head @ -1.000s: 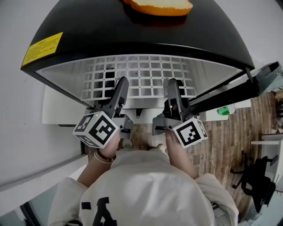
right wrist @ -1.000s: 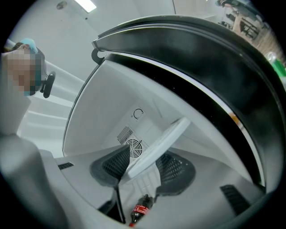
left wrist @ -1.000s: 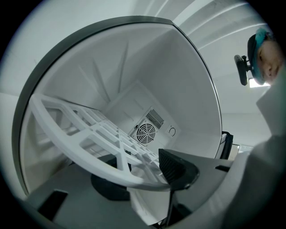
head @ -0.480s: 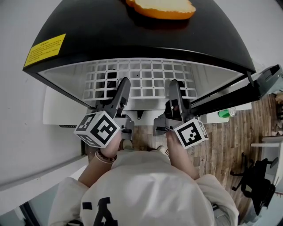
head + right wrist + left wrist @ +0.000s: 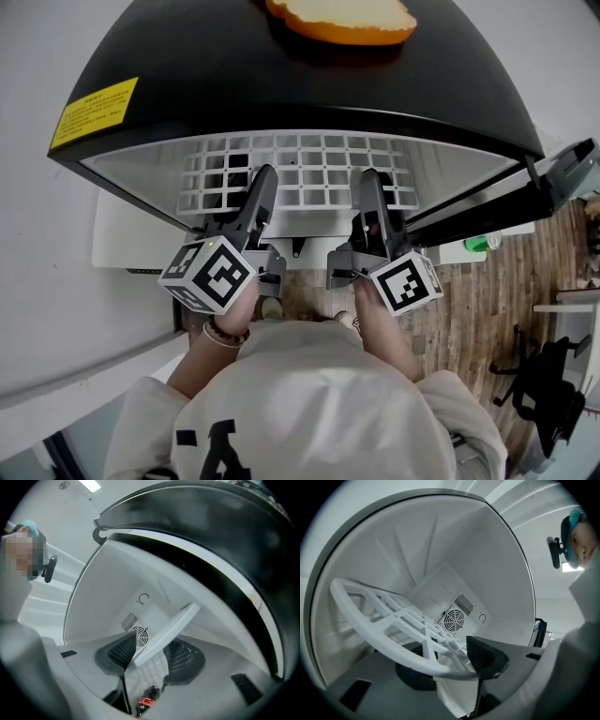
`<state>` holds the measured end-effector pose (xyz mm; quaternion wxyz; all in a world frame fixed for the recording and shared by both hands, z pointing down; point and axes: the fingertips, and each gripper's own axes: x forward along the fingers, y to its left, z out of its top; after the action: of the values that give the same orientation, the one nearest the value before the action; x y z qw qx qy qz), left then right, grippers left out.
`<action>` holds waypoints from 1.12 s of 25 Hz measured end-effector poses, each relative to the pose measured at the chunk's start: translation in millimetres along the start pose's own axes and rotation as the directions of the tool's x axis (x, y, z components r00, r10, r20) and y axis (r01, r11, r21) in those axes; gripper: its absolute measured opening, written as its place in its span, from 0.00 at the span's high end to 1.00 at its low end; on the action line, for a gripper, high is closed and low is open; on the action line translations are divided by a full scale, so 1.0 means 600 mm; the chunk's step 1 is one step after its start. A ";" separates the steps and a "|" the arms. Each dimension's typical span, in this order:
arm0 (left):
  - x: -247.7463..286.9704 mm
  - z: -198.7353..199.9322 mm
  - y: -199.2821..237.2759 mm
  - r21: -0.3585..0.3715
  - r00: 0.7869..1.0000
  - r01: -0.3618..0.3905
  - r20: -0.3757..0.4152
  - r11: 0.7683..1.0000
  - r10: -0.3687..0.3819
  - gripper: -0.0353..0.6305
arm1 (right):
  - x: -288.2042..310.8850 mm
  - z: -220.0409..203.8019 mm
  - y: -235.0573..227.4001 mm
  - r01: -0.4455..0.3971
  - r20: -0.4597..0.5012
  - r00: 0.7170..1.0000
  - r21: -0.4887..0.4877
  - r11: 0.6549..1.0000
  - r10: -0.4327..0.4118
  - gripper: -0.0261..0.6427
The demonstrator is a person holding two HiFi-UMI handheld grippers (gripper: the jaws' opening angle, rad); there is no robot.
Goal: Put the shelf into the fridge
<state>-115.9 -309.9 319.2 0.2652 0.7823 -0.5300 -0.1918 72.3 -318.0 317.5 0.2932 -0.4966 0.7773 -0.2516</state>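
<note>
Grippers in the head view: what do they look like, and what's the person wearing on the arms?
Both the left gripper and the right gripper are dark grey, with long tapering jaws and dark ribbed pads. Each carries a white cube with black square markers. The person wears a cream sweatshirt with black print, and a beaded bracelet at the left wrist.

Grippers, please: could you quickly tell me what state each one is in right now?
Left gripper: jaws closed on the edge of the white plastic grid shelf.
Right gripper: jaws closed on the same shelf's edge.
</note>
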 end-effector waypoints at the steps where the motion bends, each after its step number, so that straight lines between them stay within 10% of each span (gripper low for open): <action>1: 0.000 -0.001 0.000 -0.001 1.000 0.000 -0.001 1.000 0.000 0.67 | 0.000 0.000 -0.001 0.002 0.000 1.000 -0.001 1.000 -0.002 0.67; 28: 0.022 0.008 0.009 0.001 1.000 0.005 -0.003 1.000 -0.005 0.67 | 0.029 0.003 0.001 -0.025 0.011 1.000 -0.007 1.000 0.025 0.67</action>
<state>-117.7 -325.0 318.9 0.2653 0.7840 -0.5278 -0.1908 67.4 -334.0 312.1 0.2989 -0.4892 0.7826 -0.2425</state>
